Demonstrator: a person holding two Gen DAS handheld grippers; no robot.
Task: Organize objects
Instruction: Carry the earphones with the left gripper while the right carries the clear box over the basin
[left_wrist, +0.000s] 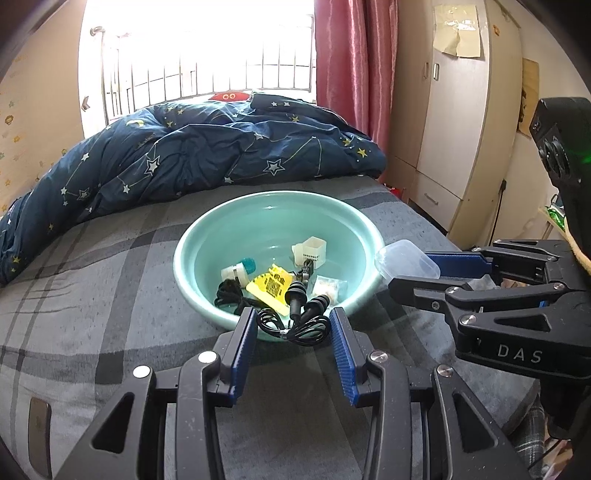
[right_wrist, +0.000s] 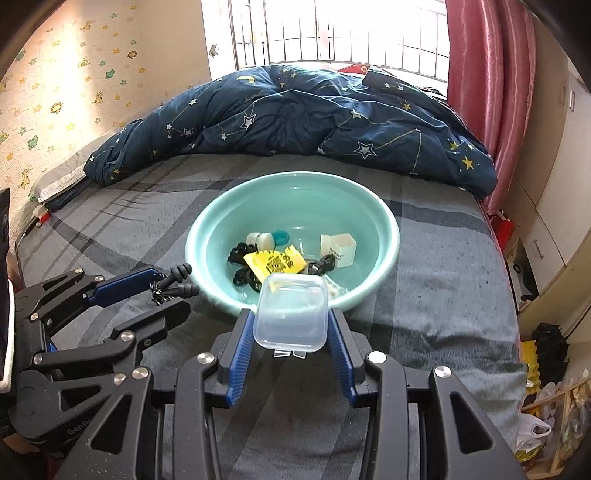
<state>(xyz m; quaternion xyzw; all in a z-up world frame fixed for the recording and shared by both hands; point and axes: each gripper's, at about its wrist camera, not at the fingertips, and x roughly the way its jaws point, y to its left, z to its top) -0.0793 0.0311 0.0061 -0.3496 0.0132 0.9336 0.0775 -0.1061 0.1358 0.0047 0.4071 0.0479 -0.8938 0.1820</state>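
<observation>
My left gripper (left_wrist: 293, 312) is shut on a pair of black corded earplugs (left_wrist: 295, 295), held just above the near rim of a teal basin (left_wrist: 181, 243) on the bed. In the right wrist view the same gripper (right_wrist: 173, 290) sits at the left, with the earplugs (right_wrist: 181, 271) sticking out of its tips. My right gripper (right_wrist: 291, 314) is shut on a small clear plastic box (right_wrist: 291, 306) at the basin's (right_wrist: 395, 229) near edge. From the left wrist view that gripper (left_wrist: 410, 271) and the box (left_wrist: 402, 254) are right of the basin.
The basin holds a white cube box (right_wrist: 341, 249), a yellow packet (right_wrist: 273, 264), a small white bottle with a teal cap (right_wrist: 264, 240), black cables and a small clear bag. A dark blue star-print duvet (right_wrist: 295, 118) is heaped behind it. The bed's right edge drops toward a wardrobe (left_wrist: 461, 129).
</observation>
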